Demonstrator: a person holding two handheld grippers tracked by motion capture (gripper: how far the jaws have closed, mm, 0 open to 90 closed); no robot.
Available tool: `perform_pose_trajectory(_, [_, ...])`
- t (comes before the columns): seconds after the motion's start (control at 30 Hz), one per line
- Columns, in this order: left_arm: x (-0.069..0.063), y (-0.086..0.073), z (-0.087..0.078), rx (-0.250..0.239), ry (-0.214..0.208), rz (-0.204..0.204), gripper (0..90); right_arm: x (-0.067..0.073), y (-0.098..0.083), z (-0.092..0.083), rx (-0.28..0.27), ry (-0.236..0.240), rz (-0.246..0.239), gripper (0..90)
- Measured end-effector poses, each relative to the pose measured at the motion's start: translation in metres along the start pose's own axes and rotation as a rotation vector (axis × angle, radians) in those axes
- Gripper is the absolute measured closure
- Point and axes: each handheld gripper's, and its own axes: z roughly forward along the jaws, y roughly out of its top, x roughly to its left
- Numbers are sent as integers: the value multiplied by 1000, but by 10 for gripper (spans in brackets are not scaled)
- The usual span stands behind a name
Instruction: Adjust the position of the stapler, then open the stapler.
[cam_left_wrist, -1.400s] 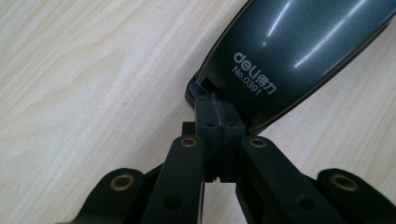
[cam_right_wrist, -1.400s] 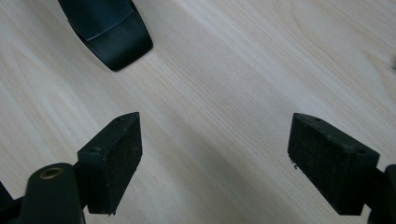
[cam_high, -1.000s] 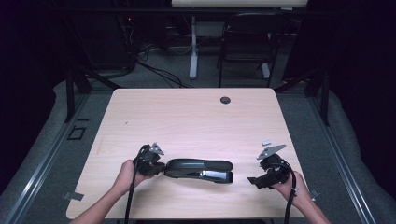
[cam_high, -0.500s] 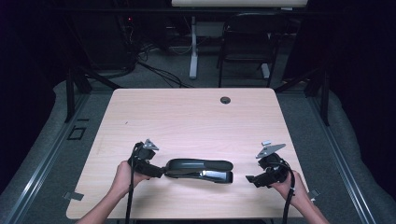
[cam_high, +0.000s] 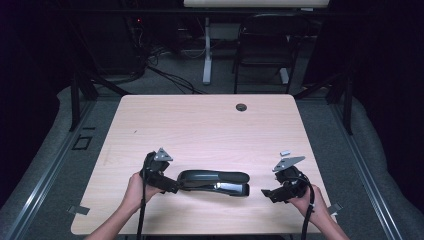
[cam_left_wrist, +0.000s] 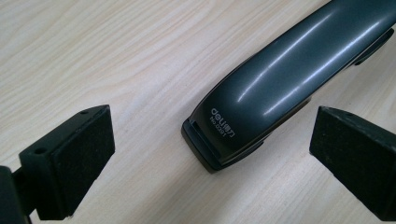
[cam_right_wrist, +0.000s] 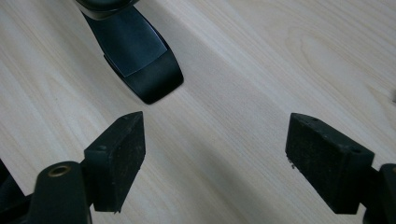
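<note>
Spreading across most of the high view, the pale wooden table (cam_high: 210, 125) is carrying a dark grey stapler (cam_high: 214, 182) that is lying flat near its front edge, lengthwise from left to right, between the person's two hands. The left gripper (cam_high: 172, 186) is sitting at the stapler's left end, and its jaws have just been opening; in the left gripper view they are now standing wide apart, with the stapler's rounded rear end (cam_left_wrist: 280, 79) reaching in between them while neither pad is touching it, so nothing is being held. The right gripper (cam_high: 267, 193) is waiting just beyond the stapler's right end, pointing towards it; in the right gripper view its jaws are gaping wide over bare wood, gripping nothing, with the stapler's flat front tip (cam_right_wrist: 135, 56) lying ahead of the left-hand pad and clear of it. A small grey bit (cam_high: 285, 152) is lying on the table behind the right gripper.
</note>
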Motion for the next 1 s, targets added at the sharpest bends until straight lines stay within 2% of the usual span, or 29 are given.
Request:
perform_pose_trajectory(0.13, [-1,0,-1,-6,-3,11,2,0,0,3,12,6,-6,197])
perform_pose_trajectory(0.3, [-5,1,0,-18,24,9,0,1,1,5,23,9,-10,199])
perform_pose_trajectory(0.43, [-11,3,-3,-47,36,26,0,2,2,6,19,15,-9,201])
perform_pose_trajectory(0.67, [-32,6,-4,-63,-6,70,14,4,2,8,22,-1,-25,224])
perform_pose_trajectory(0.8, [-45,9,-3,-79,-30,101,36,8,1,10,24,10,-38,223])
perform_pose_trajectory(0.87, [-49,9,-2,-94,-36,126,62,11,1,11,30,17,-46,215])
perform_pose_trajectory(0.93, [-51,10,-1,-98,-46,126,93,13,1,12,29,23,-48,203])
perform_pose_trajectory(1.0, [-54,10,1,-97,-49,136,170,15,2,13,28,33,-47,201])
